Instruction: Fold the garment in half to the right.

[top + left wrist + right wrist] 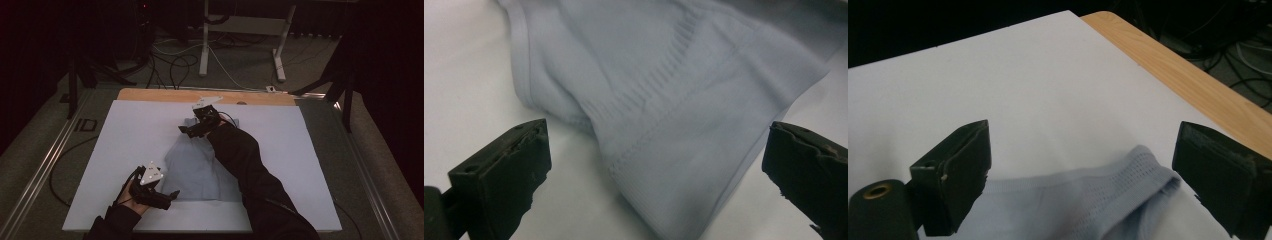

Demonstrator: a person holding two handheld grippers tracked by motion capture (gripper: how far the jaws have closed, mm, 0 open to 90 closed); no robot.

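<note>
Garment: a pale blue knitted fabric garment (200,167) is laid on the white table sheet (130,145).
Left gripper (170,196): jaws spread, at the near hem.
Right gripper (186,130): jaws spread, over the far edge.

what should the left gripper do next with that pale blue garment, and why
Probably ease the left gripper forward and close on the garment's near corner. Its jaws stand wide open with the stitched hem lying between them, not yet pinched. The right gripper is also open over the far edge, so neither end is held.
</note>
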